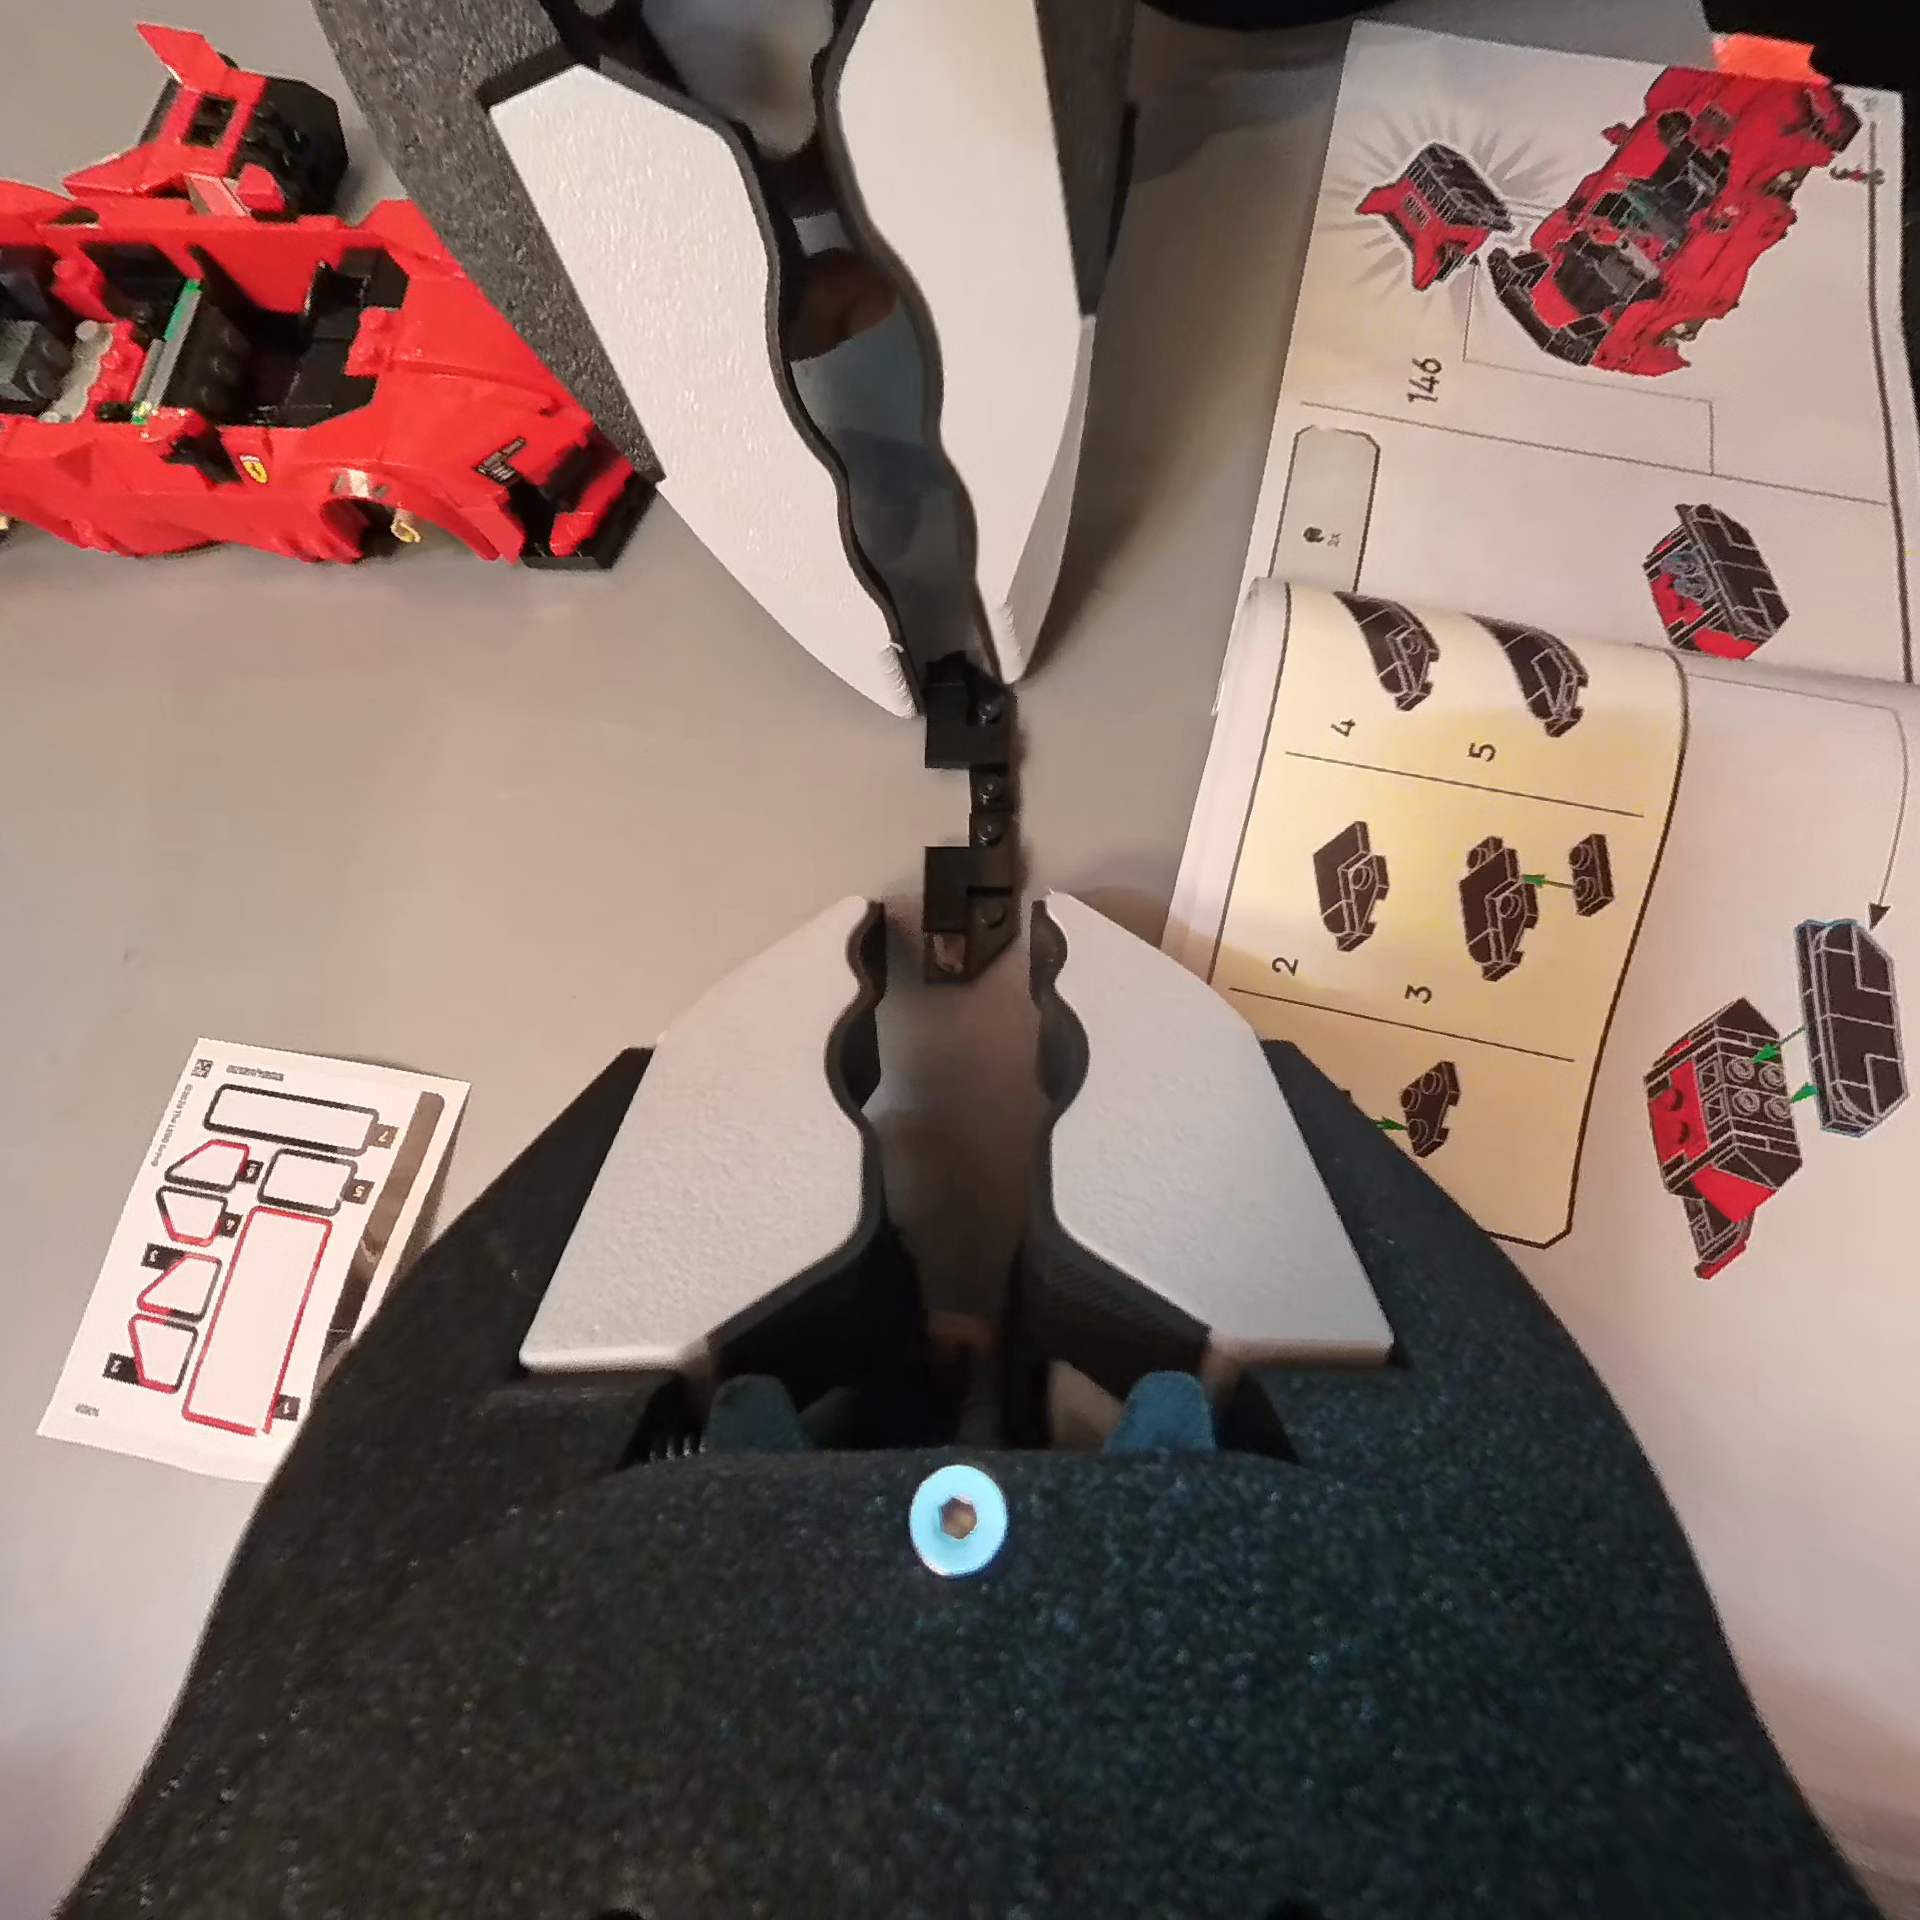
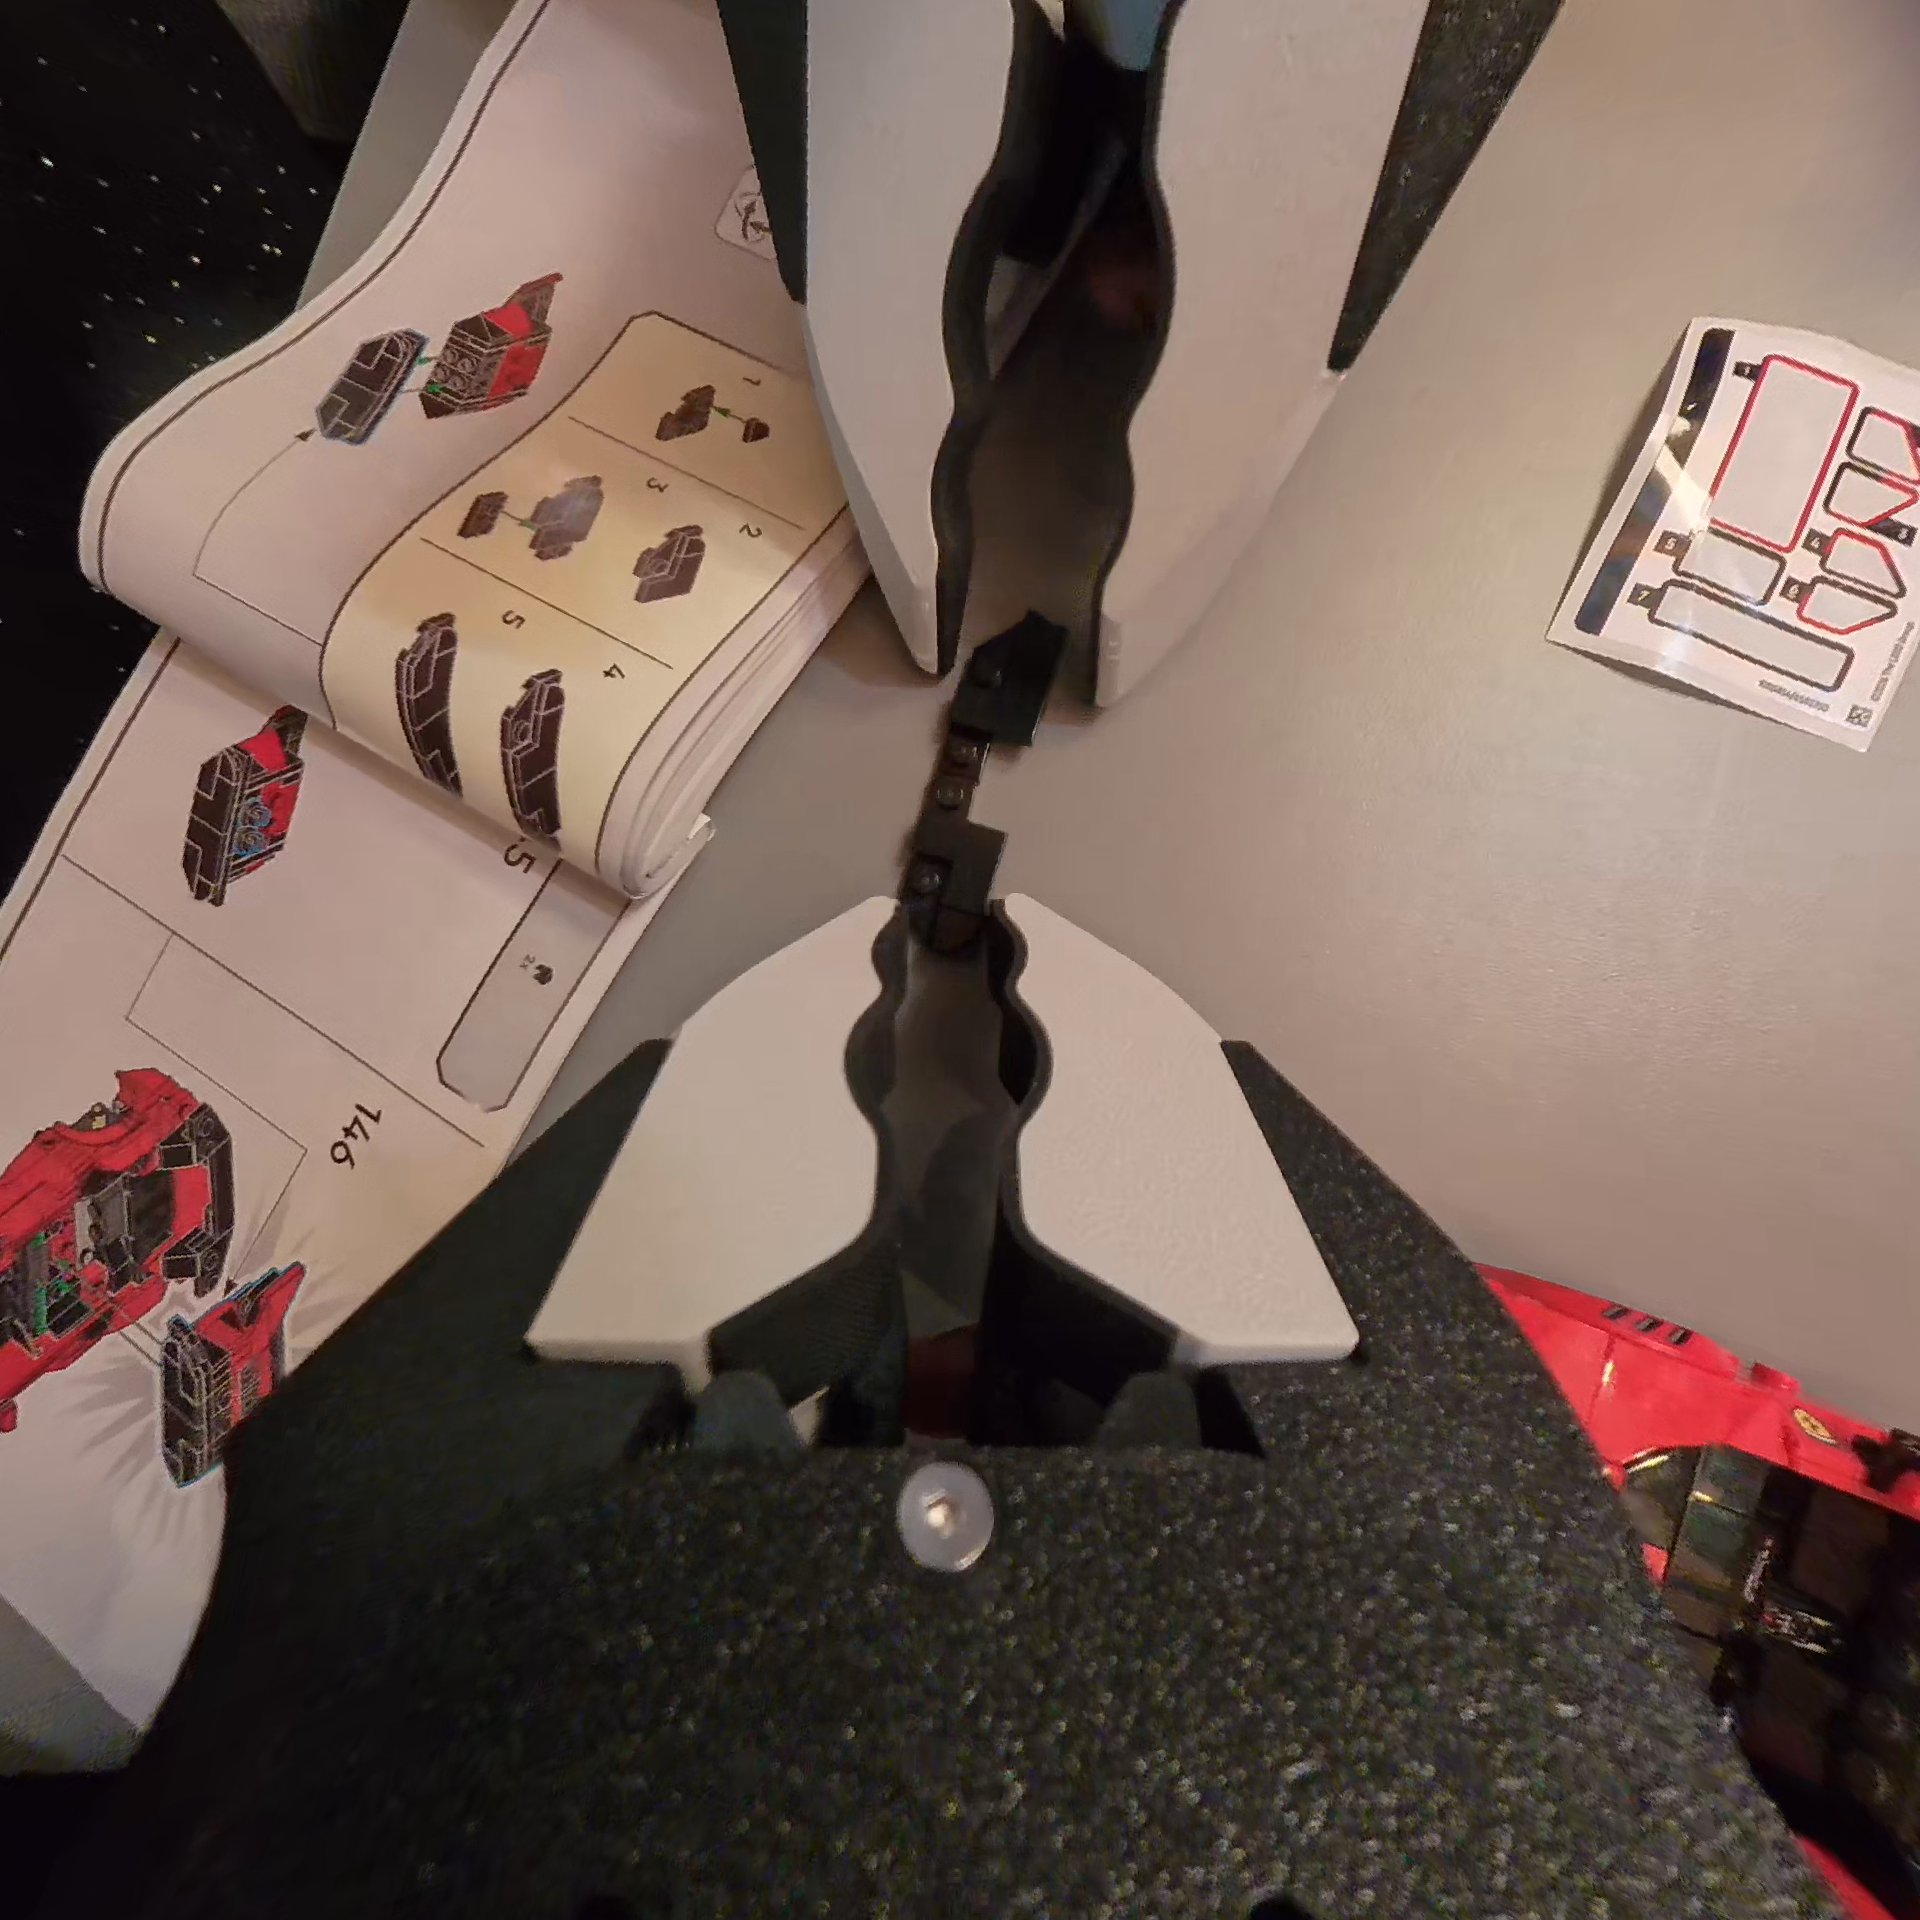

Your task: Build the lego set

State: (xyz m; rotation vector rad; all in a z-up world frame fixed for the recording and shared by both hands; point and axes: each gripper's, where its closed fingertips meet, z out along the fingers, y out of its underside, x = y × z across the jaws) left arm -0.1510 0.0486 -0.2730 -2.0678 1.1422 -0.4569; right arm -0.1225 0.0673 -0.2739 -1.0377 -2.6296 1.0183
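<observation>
Left wrist view alone shows red car (image 1: 260, 353) whole beside sticker sheet (image 1: 249, 1247).

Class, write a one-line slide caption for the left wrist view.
Two grippers hold a small black brick assembly from opposite ends, above a grey table.

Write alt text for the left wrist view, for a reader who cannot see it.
Two tools meet tip to tip over a grey table, the left tool near and the right tool opposite, each gripping one end of a small black brick assembly. A red car model sits far left, a sticker sheet near left, and an open instruction booklet right.
</observation>
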